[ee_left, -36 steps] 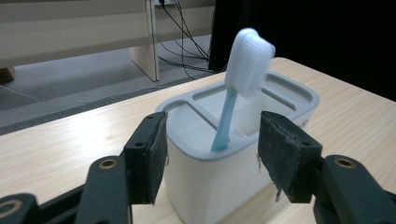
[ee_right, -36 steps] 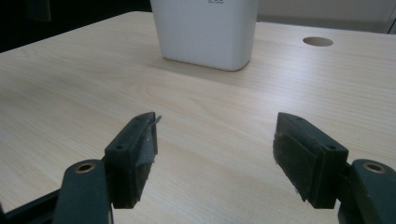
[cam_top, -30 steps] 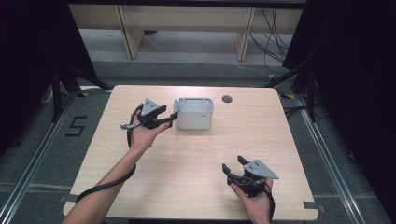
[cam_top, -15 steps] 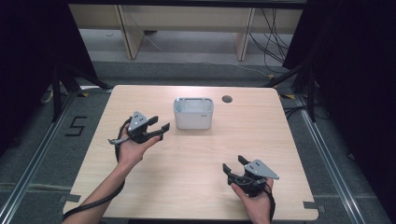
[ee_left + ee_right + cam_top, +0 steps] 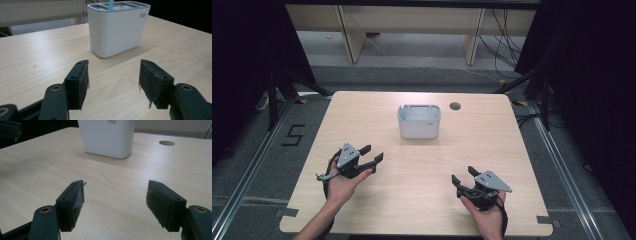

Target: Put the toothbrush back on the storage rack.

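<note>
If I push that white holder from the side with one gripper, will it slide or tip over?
The white holder looks like rigid moulded plastic, so it should not flex. Its flat base sits flush on the wooden table, so a low push would probably slide it. It stands fairly tall and narrow, so a push near the rim might tip it. Smooth, rounded walls could be slippery under the pads.

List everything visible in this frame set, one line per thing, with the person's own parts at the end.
Holder: one, white with grey rim, compartments on top, upright at the table's far middle.
Blue stick: one, light blue, standing in the holder.
Table: one, light wood, round cable hole right of the holder.
Left gripper: one, black, jaws open, nothing between, near left.
Right gripper: one, black, jaws open, nothing between, near right.
Hands: left hand, right hand, one on each gripper.
</note>
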A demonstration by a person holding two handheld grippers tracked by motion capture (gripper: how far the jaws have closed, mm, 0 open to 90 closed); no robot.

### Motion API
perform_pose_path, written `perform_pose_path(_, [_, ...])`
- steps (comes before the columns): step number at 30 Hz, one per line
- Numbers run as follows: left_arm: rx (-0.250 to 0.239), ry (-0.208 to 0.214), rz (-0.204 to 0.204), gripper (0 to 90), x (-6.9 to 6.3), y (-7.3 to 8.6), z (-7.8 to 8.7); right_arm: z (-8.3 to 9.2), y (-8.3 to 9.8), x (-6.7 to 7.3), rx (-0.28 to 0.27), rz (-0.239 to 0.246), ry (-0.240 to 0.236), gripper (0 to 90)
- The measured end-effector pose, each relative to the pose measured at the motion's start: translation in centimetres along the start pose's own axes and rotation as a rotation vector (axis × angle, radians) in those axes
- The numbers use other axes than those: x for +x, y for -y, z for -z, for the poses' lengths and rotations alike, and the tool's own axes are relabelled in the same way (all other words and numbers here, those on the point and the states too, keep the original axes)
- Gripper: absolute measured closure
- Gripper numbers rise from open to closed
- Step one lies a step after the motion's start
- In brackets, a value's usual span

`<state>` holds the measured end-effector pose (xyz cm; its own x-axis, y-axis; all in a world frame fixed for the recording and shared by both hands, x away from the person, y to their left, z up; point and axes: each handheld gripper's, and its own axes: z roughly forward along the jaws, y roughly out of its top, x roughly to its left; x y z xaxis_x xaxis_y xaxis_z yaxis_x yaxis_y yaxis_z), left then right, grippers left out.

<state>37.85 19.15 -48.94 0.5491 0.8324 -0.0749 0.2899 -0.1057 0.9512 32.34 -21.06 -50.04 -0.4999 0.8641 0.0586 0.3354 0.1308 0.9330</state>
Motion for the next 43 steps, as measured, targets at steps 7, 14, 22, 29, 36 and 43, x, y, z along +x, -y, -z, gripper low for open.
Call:
perform_pose_path(7, [-0.013, -0.013, -0.007, 40.1, -0.2, 1.4, 1.2, 0.1, 0.0, 0.0, 0.002, 0.007, 0.002, 31.6])
perform_pose_path(14, [-0.034, -0.029, 0.013, 40.0, 0.2, 2.7, 1.9, 0.1, 0.1, 0.0, 0.013, -0.010, -0.007, 31.6])
perform_pose_path(22, [-0.041, -0.037, 0.009, 40.0, 0.5, 3.8, 2.1, 0.0, 0.1, 0.1, 0.021, 0.000, 0.000, 31.6])
perform_pose_path(29, [-0.051, -0.035, -0.016, 39.6, 0.3, 4.1, 2.1, -0.1, 0.3, -0.1, 0.008, 0.012, 0.000, 31.6])
perform_pose_path(36, [-0.088, -0.040, -0.017, 39.7, 0.2, 4.3, 2.3, -0.1, 0.4, -0.1, 0.019, 0.011, 0.003, 31.6])
perform_pose_path(43, [-0.074, -0.045, -0.024, 39.4, 0.1, 4.2, 2.3, -0.1, 0.5, -0.2, 0.022, -0.005, -0.007, 31.6])
